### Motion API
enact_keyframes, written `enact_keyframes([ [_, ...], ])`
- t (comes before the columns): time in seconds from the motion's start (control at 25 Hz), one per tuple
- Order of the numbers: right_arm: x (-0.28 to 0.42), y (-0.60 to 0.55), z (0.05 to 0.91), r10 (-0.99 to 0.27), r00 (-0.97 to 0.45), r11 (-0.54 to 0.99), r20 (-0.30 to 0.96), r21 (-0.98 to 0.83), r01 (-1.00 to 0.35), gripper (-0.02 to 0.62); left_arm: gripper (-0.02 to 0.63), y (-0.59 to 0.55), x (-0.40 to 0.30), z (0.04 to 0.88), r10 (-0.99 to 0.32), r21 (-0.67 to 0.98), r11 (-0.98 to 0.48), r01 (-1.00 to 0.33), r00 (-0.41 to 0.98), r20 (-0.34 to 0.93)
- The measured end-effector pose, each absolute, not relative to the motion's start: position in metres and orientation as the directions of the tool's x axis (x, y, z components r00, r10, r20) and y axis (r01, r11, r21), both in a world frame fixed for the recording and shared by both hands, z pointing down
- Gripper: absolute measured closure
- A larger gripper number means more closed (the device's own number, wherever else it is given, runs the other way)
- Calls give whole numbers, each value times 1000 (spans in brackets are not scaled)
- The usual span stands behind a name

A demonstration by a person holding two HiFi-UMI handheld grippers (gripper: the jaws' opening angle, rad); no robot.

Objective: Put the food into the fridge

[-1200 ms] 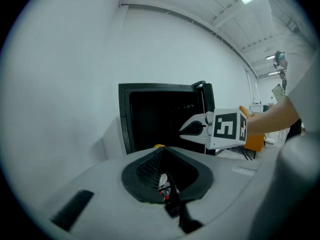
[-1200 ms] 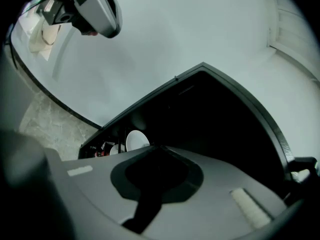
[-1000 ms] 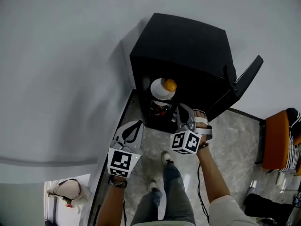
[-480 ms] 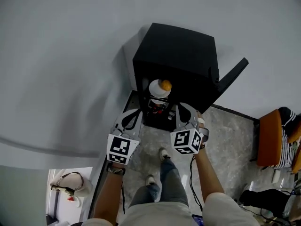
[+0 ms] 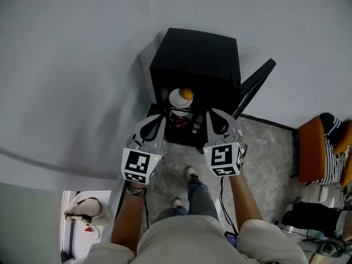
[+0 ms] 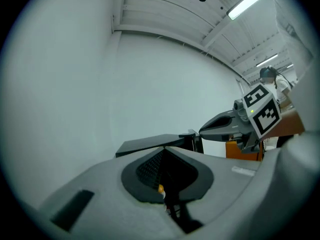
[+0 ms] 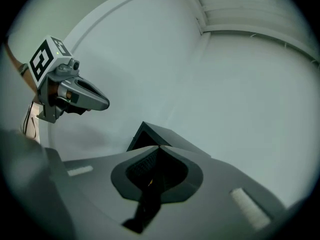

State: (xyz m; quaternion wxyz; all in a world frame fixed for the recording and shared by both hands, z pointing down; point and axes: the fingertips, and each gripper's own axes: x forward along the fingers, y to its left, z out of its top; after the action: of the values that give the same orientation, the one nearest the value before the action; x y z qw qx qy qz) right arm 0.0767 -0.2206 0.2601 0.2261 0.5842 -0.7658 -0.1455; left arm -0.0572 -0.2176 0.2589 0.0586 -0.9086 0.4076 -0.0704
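Observation:
A black mini fridge [image 5: 198,56] stands against the wall with its door [image 5: 254,82] swung open to the right. On a shelf inside sits a white plate [image 5: 176,101] with an orange [image 5: 187,93] on it. My left gripper [image 5: 159,118] and right gripper [image 5: 212,113] hang side by side just in front of the fridge opening, both shut with nothing held. In the left gripper view the shut left gripper [image 6: 164,149] points at the fridge [image 6: 150,145], and the orange [image 6: 161,188] shows through the jaw window. In the right gripper view the right gripper [image 7: 159,148] is shut too.
The person's legs and shoes [image 5: 190,173] stand on a marble floor [image 5: 264,147] before the fridge. An orange chair [image 5: 309,150] with striped cloth is at the right. A bag [image 5: 82,220] lies at lower left. The grey wall [image 5: 82,65] runs behind and to the left.
Both grippers have drawn back from the fridge and now sit level, side by side. The right gripper has left the open door's edge. The view has pulled back from the fridge.

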Motion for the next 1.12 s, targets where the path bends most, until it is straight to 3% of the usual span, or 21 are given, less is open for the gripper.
enact_keyframes([
  [1.12, 99, -111, 156, -974, -225, 209, -6, 349, -913, 591, 604, -134, -31, 173, -687, -255, -701, -666, 727, -12],
])
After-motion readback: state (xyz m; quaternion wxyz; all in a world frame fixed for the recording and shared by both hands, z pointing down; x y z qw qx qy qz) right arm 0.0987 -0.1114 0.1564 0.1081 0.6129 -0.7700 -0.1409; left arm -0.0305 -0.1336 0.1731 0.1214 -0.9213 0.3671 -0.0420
